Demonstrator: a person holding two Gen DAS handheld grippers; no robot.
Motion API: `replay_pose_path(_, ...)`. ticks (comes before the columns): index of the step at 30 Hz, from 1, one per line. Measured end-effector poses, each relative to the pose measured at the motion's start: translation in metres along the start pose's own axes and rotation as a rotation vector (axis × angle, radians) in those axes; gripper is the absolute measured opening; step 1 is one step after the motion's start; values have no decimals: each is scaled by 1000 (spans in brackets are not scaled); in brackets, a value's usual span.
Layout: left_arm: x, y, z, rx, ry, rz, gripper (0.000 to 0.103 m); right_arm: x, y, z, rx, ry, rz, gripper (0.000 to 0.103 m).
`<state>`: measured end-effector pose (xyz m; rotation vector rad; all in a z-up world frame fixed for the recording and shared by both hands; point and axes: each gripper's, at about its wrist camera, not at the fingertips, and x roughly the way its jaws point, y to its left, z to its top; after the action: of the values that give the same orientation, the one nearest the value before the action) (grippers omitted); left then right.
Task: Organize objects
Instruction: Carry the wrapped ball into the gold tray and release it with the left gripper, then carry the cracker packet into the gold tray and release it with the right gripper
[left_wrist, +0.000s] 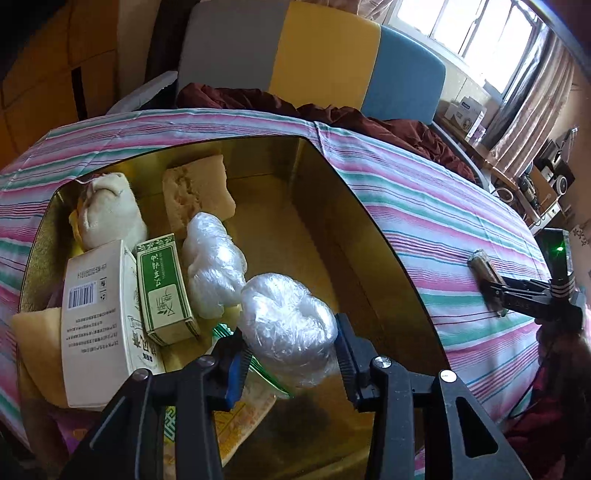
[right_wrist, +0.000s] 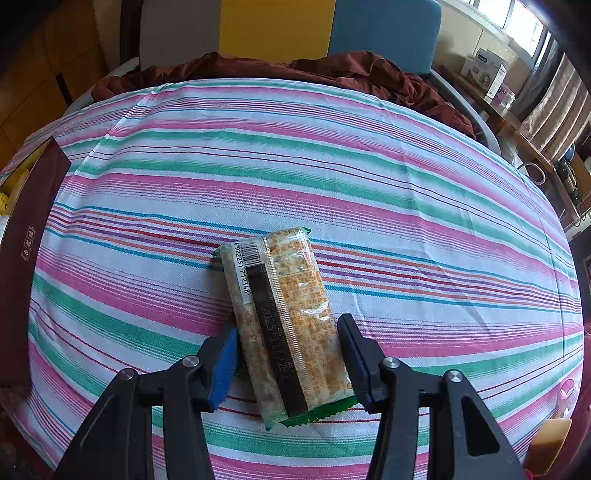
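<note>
Plastic-wrapped bundle (left_wrist: 288, 325) sits between left gripper (left_wrist: 290, 350) fingers.

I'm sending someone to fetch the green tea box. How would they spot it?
Look inside the gold-lined box on the striped cloth. The green tea box stands between a taller white carton and a clear plastic-wrapped bundle. It alone has a green face with white lettering.

A striped sheet (right_wrist: 258, 155) covers the bed; a gold-lined box (left_wrist: 354, 236) sits toward its left edge, a cracker packet (right_wrist: 284, 317) mid-sheet.
</note>
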<state>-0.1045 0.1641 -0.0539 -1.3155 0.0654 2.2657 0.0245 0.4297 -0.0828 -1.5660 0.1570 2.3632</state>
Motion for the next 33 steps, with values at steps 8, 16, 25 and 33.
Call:
replay_pose_path(8, -10, 4, -11, -7, -22, 24, 55, -2, 3, -2, -5, -1, -1, 52)
replay_pose_path(16, -50, 13, -32, -37, -100, 53, 55, -2, 2, -2, -1, 2, -2, 51)
replay_pose_path(25, -82, 33, -54, -72, -145, 90, 55, -11, 22, -10, -5, 7, -25, 49)
replay_pose_path(33, -97, 40, -68, -67, -168, 139, 55, -25, 52, -13, -24, 2, 34, 49)
